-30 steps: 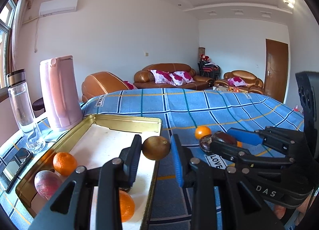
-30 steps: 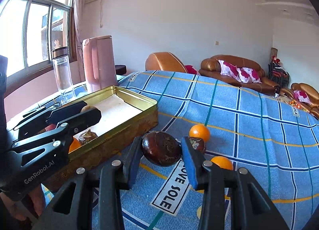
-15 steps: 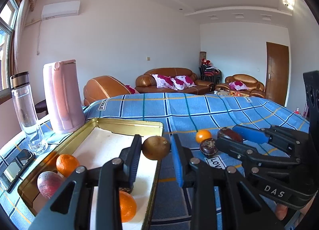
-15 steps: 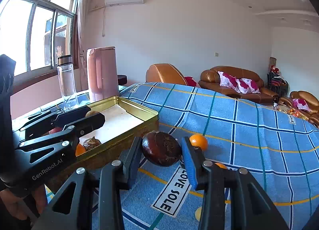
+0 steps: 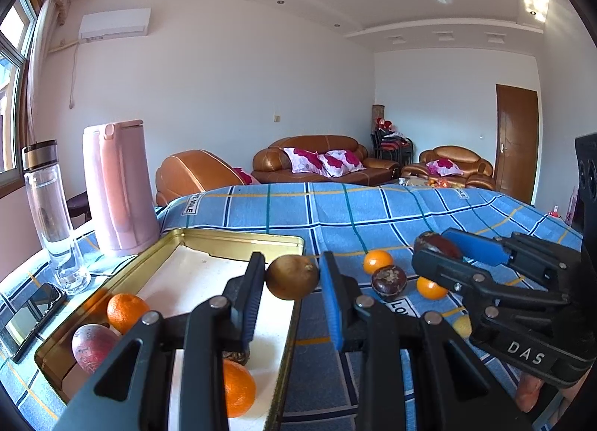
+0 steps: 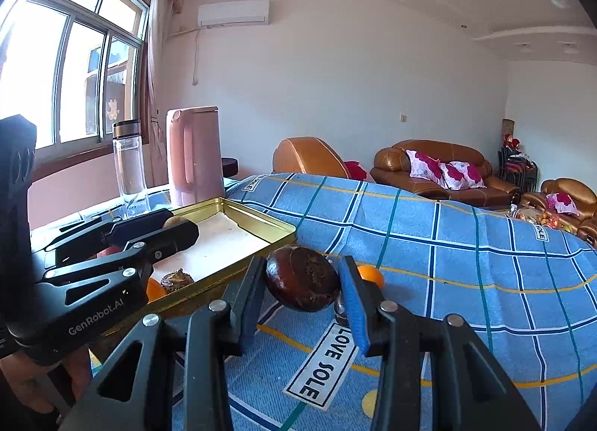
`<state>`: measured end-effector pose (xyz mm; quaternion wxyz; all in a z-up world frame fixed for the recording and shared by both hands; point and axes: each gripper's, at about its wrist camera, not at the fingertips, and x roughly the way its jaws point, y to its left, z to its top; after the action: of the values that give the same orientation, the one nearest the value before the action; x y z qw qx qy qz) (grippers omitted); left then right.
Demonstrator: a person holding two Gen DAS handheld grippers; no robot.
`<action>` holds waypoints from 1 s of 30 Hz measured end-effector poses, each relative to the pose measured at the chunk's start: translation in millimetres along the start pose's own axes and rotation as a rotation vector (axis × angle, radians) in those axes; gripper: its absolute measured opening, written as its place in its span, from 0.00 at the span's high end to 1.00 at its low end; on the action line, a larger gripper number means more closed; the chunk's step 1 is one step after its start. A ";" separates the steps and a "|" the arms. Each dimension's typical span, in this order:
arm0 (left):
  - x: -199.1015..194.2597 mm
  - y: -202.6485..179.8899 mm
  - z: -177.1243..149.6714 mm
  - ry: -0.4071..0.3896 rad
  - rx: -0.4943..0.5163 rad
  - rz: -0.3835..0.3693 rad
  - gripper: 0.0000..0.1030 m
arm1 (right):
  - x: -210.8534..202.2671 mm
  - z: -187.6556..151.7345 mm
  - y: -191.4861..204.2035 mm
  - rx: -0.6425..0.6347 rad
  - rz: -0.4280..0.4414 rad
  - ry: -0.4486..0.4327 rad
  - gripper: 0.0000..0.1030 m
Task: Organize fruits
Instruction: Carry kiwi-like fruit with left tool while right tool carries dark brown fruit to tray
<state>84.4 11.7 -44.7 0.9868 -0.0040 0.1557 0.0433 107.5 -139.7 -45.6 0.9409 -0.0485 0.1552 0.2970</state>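
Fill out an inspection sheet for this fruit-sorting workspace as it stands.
Surface: blue plaid cloth, printed labels.
Job's things: gold tray holds two oranges, a reddish fruit and a dark fruit; two oranges and a dark fruit lie loose on the cloth.
Clutter: pink kettle, clear bottle, phone.
Grippers: left gripper shut on brown fruit above the tray's edge; right gripper shut on dark round fruit.
Cables: nothing seen on the cloth.
Surroundings: brown sofas, window, door.
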 end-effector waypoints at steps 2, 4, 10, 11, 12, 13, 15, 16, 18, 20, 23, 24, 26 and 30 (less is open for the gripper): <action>-1.3 -0.8 -0.1 -0.005 0.003 -0.002 0.70 | -2.3 -0.5 -0.6 0.001 0.001 -0.008 0.59; -2.5 -0.8 0.1 -0.011 0.004 -0.005 0.70 | -3.7 -0.3 -1.0 0.002 0.000 -0.015 0.59; -5.5 -1.5 0.5 -0.027 0.006 -0.010 0.70 | -10.9 -1.3 -1.6 0.004 -0.002 -0.042 0.59; -5.5 -1.3 0.6 -0.029 0.008 -0.012 0.70 | -10.7 -0.9 -2.0 0.004 -0.002 -0.043 0.59; -5.9 -1.5 0.6 -0.030 0.008 -0.012 0.70 | -11.1 -1.1 -2.2 0.004 -0.002 -0.043 0.59; -6.3 -1.4 0.5 -0.033 0.008 -0.011 0.70 | -11.4 -1.2 -2.2 0.003 -0.003 -0.044 0.59; -7.0 -1.0 0.4 -0.036 0.006 -0.008 0.70 | -11.4 -1.0 -2.1 0.001 -0.006 -0.045 0.59; -7.6 -1.1 0.1 -0.036 0.006 -0.006 0.70 | -11.5 -0.9 -2.1 0.000 -0.010 -0.046 0.59; -8.1 -0.8 -0.1 -0.036 0.006 -0.004 0.70 | -11.1 -0.5 -1.8 -0.004 -0.010 -0.045 0.59; -8.3 -0.3 -0.1 -0.035 0.006 -0.005 0.70 | -11.7 -0.5 -0.7 -0.010 -0.012 -0.044 0.59; -8.2 0.4 0.1 -0.034 0.005 -0.003 0.70 | -10.4 -0.1 0.7 -0.012 -0.010 -0.037 0.59; -8.0 1.4 0.2 -0.034 0.005 -0.002 0.70 | -9.6 0.2 1.4 -0.010 -0.009 -0.035 0.59; -8.2 1.6 0.2 -0.031 0.006 0.000 0.70 | -7.3 1.3 2.3 -0.007 -0.005 -0.029 0.59; -8.3 4.0 -0.4 -0.026 0.005 0.000 0.70 | -4.4 2.0 3.6 -0.010 0.000 -0.019 0.59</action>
<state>76.1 15.0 -42.5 0.9888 -0.0008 0.1429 0.0431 102.5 -138.8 -42.3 0.9421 -0.0506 0.1447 0.2981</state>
